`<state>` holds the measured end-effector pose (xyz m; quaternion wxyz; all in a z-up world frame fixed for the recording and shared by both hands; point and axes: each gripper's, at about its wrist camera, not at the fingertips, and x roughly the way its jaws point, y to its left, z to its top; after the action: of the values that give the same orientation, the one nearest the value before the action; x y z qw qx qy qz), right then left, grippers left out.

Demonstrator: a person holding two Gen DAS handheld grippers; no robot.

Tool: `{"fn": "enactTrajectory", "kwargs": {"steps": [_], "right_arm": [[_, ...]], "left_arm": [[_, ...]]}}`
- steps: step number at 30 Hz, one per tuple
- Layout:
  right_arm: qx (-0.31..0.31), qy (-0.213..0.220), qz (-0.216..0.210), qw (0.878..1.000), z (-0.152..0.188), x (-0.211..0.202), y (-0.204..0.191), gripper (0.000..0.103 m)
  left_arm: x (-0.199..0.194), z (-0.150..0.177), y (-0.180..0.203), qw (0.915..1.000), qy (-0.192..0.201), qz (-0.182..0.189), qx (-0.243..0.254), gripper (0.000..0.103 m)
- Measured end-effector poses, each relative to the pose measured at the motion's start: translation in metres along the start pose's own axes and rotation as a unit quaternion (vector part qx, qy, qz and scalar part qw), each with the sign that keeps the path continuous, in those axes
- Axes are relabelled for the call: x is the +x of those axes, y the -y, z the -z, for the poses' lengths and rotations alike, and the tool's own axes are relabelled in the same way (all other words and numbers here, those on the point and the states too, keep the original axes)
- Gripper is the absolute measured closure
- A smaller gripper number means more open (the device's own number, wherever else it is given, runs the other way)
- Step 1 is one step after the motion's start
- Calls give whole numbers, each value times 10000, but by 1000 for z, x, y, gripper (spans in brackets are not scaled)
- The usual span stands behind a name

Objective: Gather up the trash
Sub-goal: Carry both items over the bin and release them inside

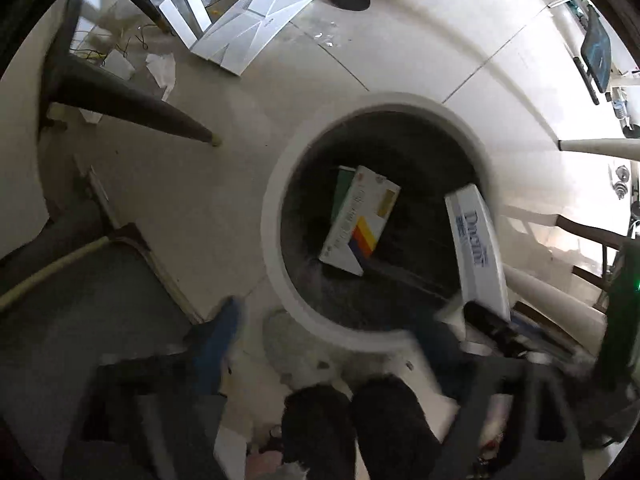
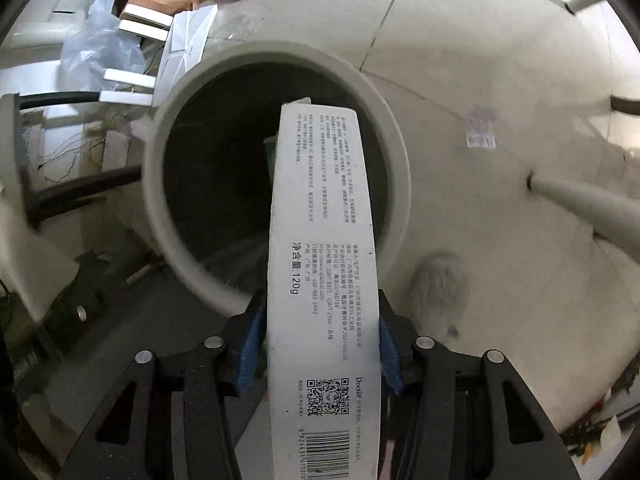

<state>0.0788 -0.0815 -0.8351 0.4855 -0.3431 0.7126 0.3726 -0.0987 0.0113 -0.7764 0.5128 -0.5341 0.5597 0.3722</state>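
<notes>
A round white trash bin (image 1: 280,240) stands on the floor, its dark inside open to the camera. A white box with green, orange and blue patches (image 1: 360,220) lies inside it. My right gripper (image 2: 322,344) is shut on a long white toothpaste box (image 2: 324,260) and holds it over the bin's rim (image 2: 160,152), its far end above the opening. The same box (image 1: 478,248) shows at the bin's right edge in the left wrist view. My left gripper (image 1: 332,320) is blurred, open and empty, just above the bin's near rim.
Dark table legs (image 1: 132,108) stand left of the bin. White flat cartons (image 1: 252,28), crumpled paper (image 1: 162,70) and clear plastic (image 2: 100,44) lie on the tiled floor beyond. A white pole (image 2: 592,204) is at the right. My feet in dark socks (image 1: 352,428) are below.
</notes>
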Motion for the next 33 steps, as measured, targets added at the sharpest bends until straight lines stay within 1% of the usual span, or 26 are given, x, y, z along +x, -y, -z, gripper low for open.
{"fn": "enactTrajectory", "kwargs": {"steps": [1,2,5,9,10,13,17,23,27,33], "right_arm": [[-34,154,51,9999,-4,0,0,9],[-28,265,58,9996,-5,-3,5,0],[-67,482,216,9986,-7,-15,9,0],[-267,635,560,9960,2,-34,-3,0],[-365,684,715,9944,7,-42,-8,0],[-481,742,945,9916,20,-57,-18,0],[-476,782,999,9908,37,-85,-24,0],[-522,875,1002,9897,65,-140,-35,0],[-599,953,981,9888,88,-187,-45,0],[-703,996,933,9881,123,-249,-60,0]], "left_arm": [[1,0,-2,10000,19,-42,-8,2],[1,1,-3,9999,59,-110,-21,2],[-11,8,-8,9994,163,-288,-43,2],[-34,20,-9,9975,312,-633,59,2],[-44,25,-7,9967,367,-716,106,2],[-63,31,-2,9955,444,-824,165,2],[-94,45,4,9926,561,-1036,282,2],[-143,70,9,9924,628,-1022,281,2],[-179,92,15,9925,654,-986,292,2],[-244,128,21,9924,754,-928,288,2]]}}
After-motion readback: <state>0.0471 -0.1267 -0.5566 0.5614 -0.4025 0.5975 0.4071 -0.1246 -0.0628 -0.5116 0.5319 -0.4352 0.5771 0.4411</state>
